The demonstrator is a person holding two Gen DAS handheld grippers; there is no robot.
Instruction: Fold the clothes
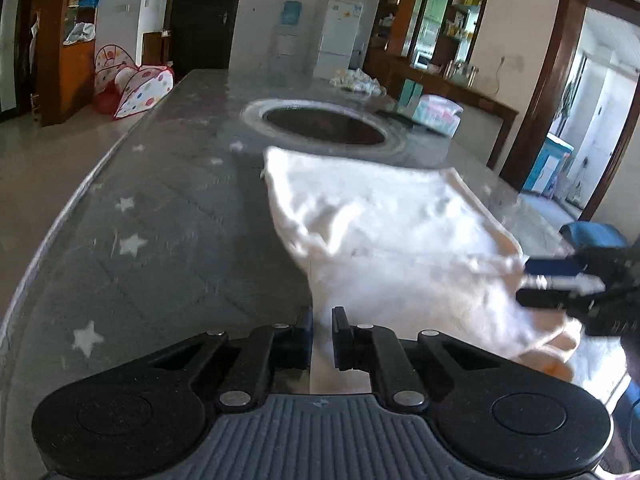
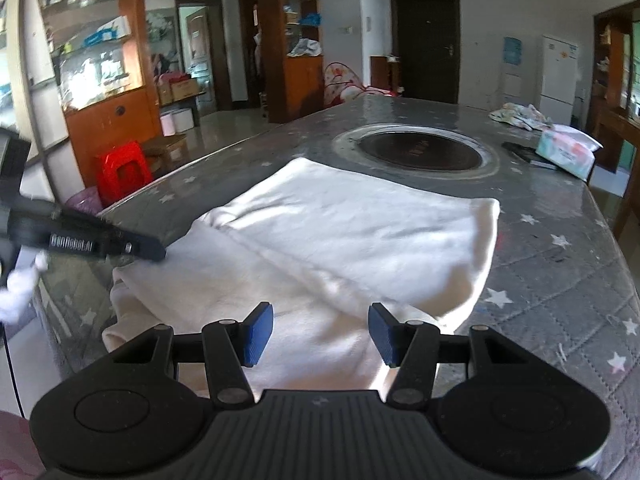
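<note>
A white garment [image 1: 400, 232] [image 2: 340, 240] lies partly folded on the grey star-patterned table cover [image 1: 160, 208] [image 2: 560, 280]. My left gripper [image 1: 322, 336] is shut on the garment's near corner, with cloth pinched between its black fingers. In the right wrist view, the left gripper [image 2: 158, 252] comes in from the left at the garment's edge. My right gripper [image 2: 322, 334] stands open just above the garment's near edge, with its blue pads [image 2: 258, 334] wide apart. The left wrist view shows the right gripper [image 1: 532, 282] at the garment's right side.
A round dark hotplate [image 1: 324, 122] [image 2: 416, 152] is set into the table beyond the garment. A tissue pack [image 2: 564, 152], a dark flat object [image 2: 528, 154] and a heap of patterned cloth [image 2: 520, 114] sit at the far right. A red stool [image 2: 124, 172] stands beside the table's left edge.
</note>
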